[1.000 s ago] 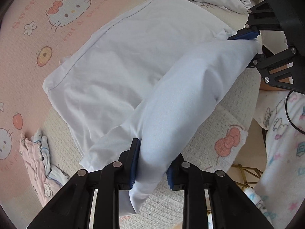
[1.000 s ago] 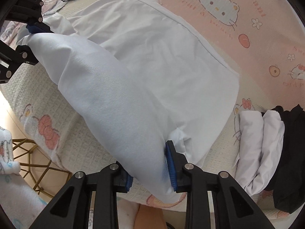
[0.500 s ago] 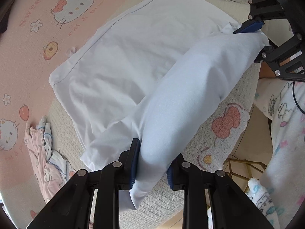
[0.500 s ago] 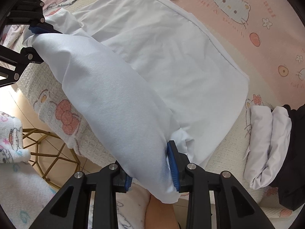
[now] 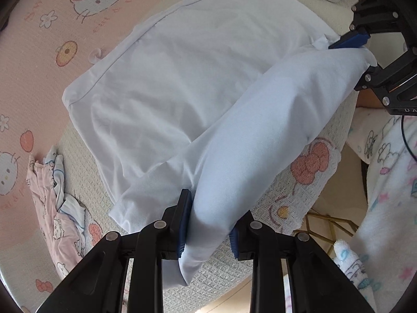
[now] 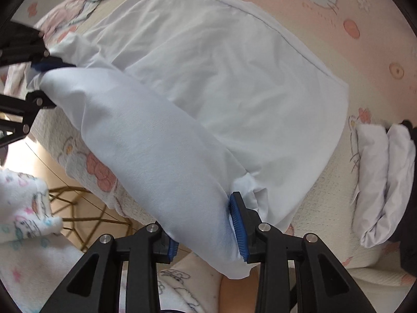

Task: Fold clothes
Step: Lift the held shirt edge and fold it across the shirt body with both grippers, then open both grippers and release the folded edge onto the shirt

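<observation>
Shirt, white, lies spread on the cartoon-print cover, its near edge lifted in a taut roll between both grippers. Left gripper and right gripper each pinch one end. Folded whites lie nearby; pink clothes too.

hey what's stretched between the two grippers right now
A lifted fold of the white garment spans the gap from left gripper to right gripper, each clamping one end. Both wrist views show it.
</observation>
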Tool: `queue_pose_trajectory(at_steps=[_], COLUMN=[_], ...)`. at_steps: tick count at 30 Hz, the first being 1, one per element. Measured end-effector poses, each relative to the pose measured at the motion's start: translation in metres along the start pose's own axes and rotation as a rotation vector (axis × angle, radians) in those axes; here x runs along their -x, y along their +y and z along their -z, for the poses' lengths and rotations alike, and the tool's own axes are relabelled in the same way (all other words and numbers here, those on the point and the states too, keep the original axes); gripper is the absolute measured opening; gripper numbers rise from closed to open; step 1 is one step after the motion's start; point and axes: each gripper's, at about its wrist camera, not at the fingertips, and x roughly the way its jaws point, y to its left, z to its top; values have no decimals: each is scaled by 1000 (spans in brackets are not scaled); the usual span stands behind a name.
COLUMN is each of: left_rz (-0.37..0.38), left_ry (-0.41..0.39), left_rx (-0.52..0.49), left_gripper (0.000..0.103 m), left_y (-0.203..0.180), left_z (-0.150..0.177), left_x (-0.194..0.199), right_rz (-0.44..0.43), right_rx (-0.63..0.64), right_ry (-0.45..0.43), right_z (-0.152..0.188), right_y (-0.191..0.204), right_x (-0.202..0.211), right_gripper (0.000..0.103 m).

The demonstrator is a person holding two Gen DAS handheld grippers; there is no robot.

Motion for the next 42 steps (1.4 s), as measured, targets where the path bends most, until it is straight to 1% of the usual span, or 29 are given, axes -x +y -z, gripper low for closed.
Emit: queue_pose_trajectory(at_steps=[1,4,8,12,16,19,21,25,28,29,30,31,32,36,38,39,40,41,42], left_rz=[-6,-17,-11,40,98,108,110,130,161,168,171,170,169,163,142,130,104,67,31], left_ry=[-2,-1,-10,5,25,27,28,18,14,15,22,31,40,60,59,58,57,55,49], left_rx=[5,21,31,69,113,128,138,174,196,199,198,194,188,171,168,167,162,154,142], left_gripper=[24,24,24,24,24,24,24,25,25,26,26,26,26,26,27,29,34,40,42], left_y=[2,7,12,22,33,37,40,51,60,62,63,64,64,68,69,70,69,67,65], left_z=[-1,-4,-4,-4,-4,-2,-1,7,9,9,8,7,6,2,1,0,0,0,0], left_x=[3,14,22,18,11,10,12,19,21,20,17,13,9,-3,-7,-9,-12,-14,-16], right_rz=[-21,-43,-70,-109,-173,-217,-231,-285,-326,-339,-353,-366,-371,-394,-396,-398,-399,-399,-400], right_rx=[-24,-60,-106,-149,-192,-243,-269,-322,-369,-383,-393,-402,-408,-436,-446,-451,-456,-476,-486], right_ry=[3,-4,-15,-24,6,14,-17,-76,-80,-69,-56,-43,-31,-6,-5,-4,-3,-13,-19], right_z=[-1,-1,0,1,1,-1,0,4,6,6,-3,-13,-27,-37,-41,-43,-45,-46,-47], right_y=[-5,-12,-22,-31,-42,-54,-61,-74,-83,-87,-88,-89,-75,-83,-88,-91,-93,-96,-98], right_x=[1,6,13,14,3,0,4,9,4,0,-5,-10,-9,-19,-23,-26,-28,-30,-32], right_gripper=[35,35,35,35,35,35,35,35,35,35,35,35,35,36,39,40,41,41,42])
